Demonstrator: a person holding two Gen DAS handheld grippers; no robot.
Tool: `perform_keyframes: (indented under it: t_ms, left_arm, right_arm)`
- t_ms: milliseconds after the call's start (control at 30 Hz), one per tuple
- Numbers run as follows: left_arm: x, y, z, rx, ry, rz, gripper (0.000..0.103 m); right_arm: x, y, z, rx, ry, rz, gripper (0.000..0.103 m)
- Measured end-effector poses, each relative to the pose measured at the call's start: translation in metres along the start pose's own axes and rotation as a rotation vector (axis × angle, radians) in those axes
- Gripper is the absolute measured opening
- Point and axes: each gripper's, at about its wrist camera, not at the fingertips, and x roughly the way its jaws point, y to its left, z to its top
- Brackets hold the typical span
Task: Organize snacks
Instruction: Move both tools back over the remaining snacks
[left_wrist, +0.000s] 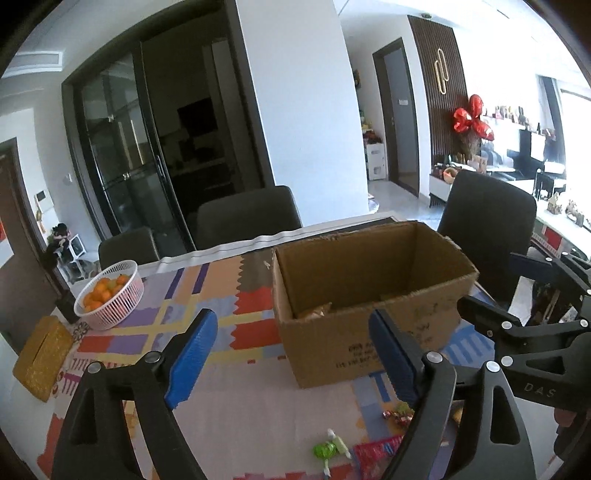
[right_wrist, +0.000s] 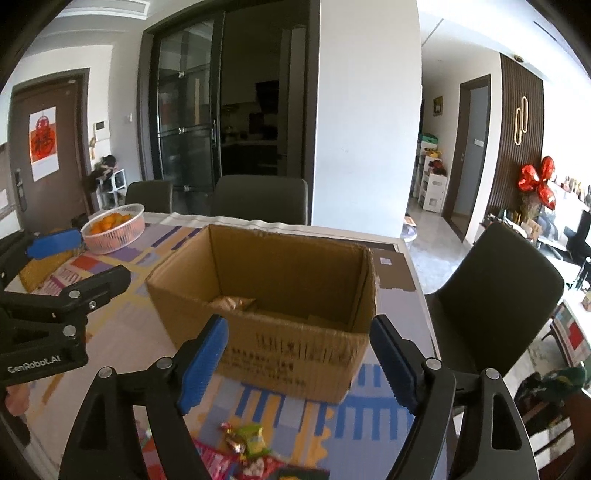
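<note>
An open cardboard box (left_wrist: 369, 291) stands on the colourful tablecloth, with a snack packet (left_wrist: 314, 312) lying inside; the box (right_wrist: 280, 295) and the packet (right_wrist: 232, 302) also show in the right wrist view. My left gripper (left_wrist: 295, 354) is open and empty, hovering before the box's near left corner. My right gripper (right_wrist: 299, 362) is open and empty, facing the box's front wall. Loose snacks lie on the cloth below both: a green candy (left_wrist: 327, 448), a red packet (left_wrist: 376, 452), small wrapped sweets (left_wrist: 400, 413), and a yellow-green packet (right_wrist: 251, 435).
A white basket of oranges (left_wrist: 110, 295) sits at the table's far left, beside a yellow tissue box (left_wrist: 42, 356). Dark chairs stand behind the table (left_wrist: 247, 214) and at its right (right_wrist: 498, 295). The right gripper's body (left_wrist: 535, 332) shows at right in the left wrist view.
</note>
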Motion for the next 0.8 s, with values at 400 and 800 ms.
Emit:
perform_keyframes:
  t_ms: [400,800]
  left_arm:
    - [-0.042,-0.014,-0.035,-0.002,-0.014,-0.074,0.088]
    - [-0.071,-0.034,-0.091,0.043,-0.008,-0.108,0.09]
  right_arm:
    - [-0.045,0.009,-0.033,0.005,-0.009,-0.005,0.08]
    - [-0.071,0.012,-0.08,-0.01,0.063,-0.02,0.08]
